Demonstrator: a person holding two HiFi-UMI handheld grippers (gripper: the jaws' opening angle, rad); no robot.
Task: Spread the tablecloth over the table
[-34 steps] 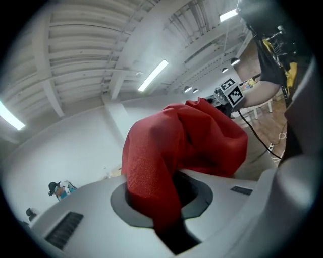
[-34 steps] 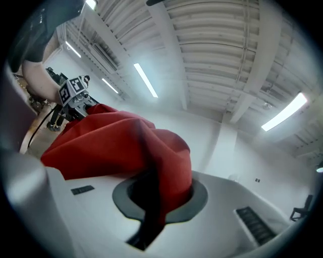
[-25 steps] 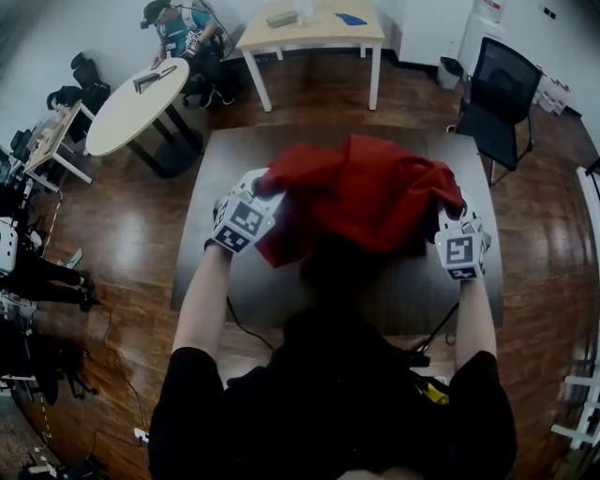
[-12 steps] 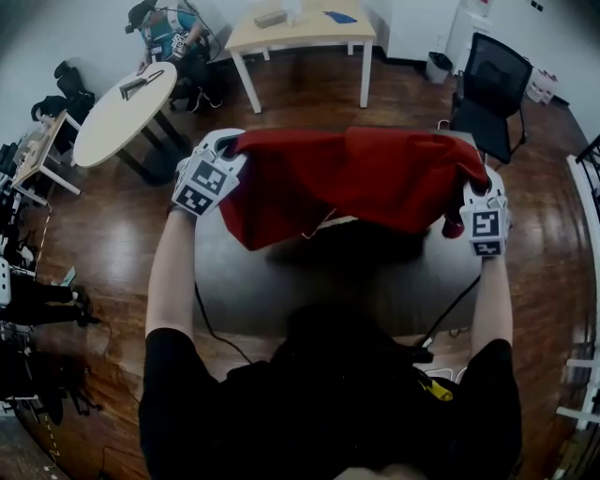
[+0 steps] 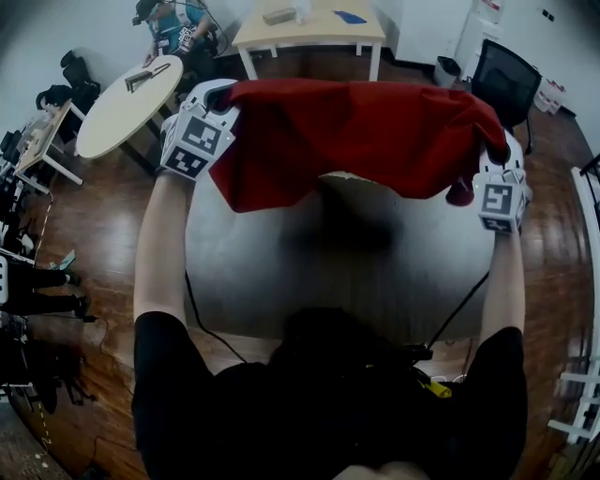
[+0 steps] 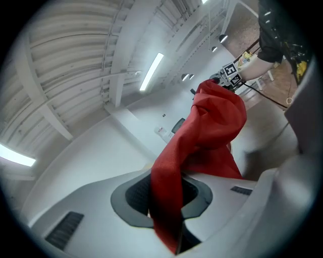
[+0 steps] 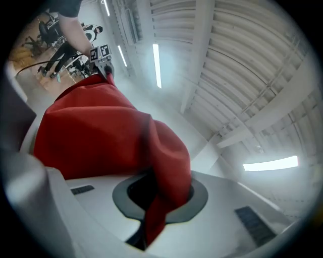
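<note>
A red tablecloth (image 5: 356, 131) hangs stretched in the air between my two grippers, above the far half of the grey table (image 5: 337, 272). My left gripper (image 5: 217, 97) is shut on the cloth's left end, which runs down between its jaws in the left gripper view (image 6: 169, 201). At the right, my right gripper (image 5: 495, 155) is shut on the other end (image 7: 161, 196). The cloth sags and bunches in the middle, with a fold hanging lower on the left. Its far side is hidden.
A black office chair (image 5: 502, 84) stands beyond the table's right corner. A wooden table (image 5: 314, 28) and a round white table (image 5: 127, 98) with a seated person (image 5: 178, 23) are farther back. Cables trail from the grippers over the near edge.
Both grippers have risen and spread apart, drawing the bunched cloth off the tabletop into a wide hanging band. The bare tabletop now shows under it.
</note>
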